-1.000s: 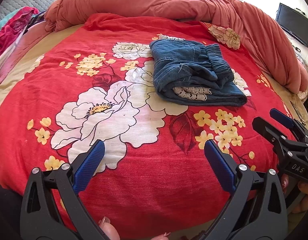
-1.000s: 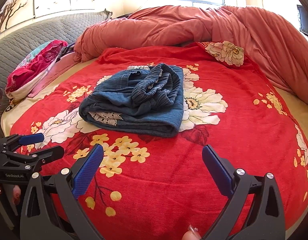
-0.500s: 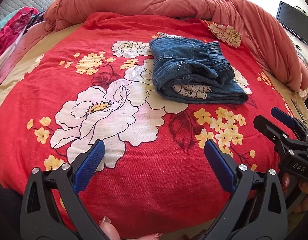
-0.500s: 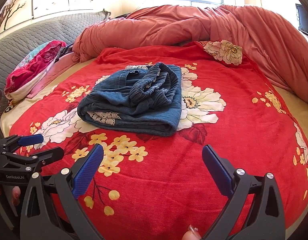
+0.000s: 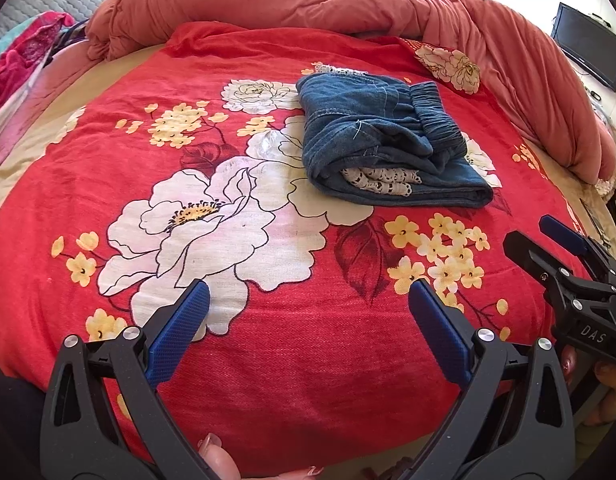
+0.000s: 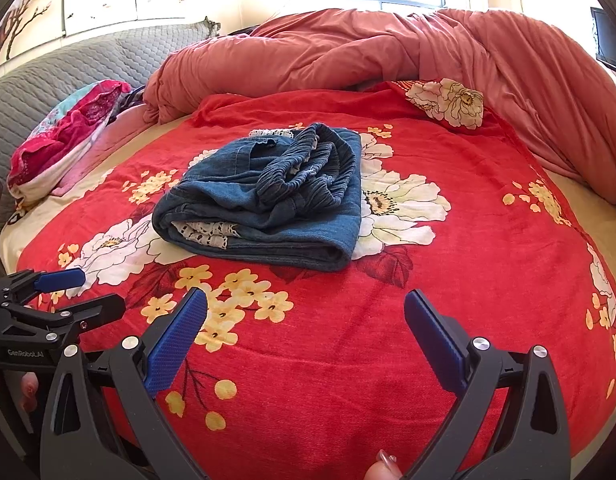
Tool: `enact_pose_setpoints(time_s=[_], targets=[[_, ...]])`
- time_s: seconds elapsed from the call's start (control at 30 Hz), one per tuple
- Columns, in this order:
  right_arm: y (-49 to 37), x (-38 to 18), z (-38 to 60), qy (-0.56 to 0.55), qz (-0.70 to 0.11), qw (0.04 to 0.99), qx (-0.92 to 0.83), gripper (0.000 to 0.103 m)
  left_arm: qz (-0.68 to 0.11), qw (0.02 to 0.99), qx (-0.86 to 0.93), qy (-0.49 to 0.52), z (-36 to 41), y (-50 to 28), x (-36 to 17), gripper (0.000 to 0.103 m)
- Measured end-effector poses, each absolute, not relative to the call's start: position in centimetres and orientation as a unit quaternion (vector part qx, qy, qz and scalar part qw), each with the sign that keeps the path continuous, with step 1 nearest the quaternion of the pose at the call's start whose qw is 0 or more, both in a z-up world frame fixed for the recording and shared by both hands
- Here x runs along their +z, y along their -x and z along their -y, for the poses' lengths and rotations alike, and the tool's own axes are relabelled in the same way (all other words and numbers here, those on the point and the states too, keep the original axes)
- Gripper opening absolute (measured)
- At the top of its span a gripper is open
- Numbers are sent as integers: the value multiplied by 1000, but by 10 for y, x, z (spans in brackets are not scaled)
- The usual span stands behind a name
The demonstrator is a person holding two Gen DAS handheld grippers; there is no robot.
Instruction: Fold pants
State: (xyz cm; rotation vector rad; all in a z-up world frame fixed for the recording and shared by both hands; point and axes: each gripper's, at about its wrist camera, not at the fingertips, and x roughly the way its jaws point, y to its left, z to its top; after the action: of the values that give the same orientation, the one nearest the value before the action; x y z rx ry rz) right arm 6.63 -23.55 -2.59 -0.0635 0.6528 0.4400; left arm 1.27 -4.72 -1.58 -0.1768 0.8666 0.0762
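Observation:
Blue denim pants lie folded in a compact bundle on the red floral blanket, white lace trim showing at the fold; they also show in the right wrist view. My left gripper is open and empty near the bed's front edge, well short of the pants. My right gripper is open and empty, also at the front edge. Each gripper shows in the other's view: the right one at the right, the left one at the left.
A salmon duvet is bunched along the back and right of the bed. A pink and teal pile of cloth lies at the left by the grey headboard. A dark TV stands at the far right.
Both grippers have drawn back slightly from the pants toward the bed's front edge. The pants lie unchanged and both grippers stay open.

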Motion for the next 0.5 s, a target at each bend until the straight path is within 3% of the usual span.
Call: enact_pose_setpoints(time_s=[0.5], targets=[[-68,-27,237,31,-322,922,213,98,-423,901,26,86,48,-13,-15,93]])
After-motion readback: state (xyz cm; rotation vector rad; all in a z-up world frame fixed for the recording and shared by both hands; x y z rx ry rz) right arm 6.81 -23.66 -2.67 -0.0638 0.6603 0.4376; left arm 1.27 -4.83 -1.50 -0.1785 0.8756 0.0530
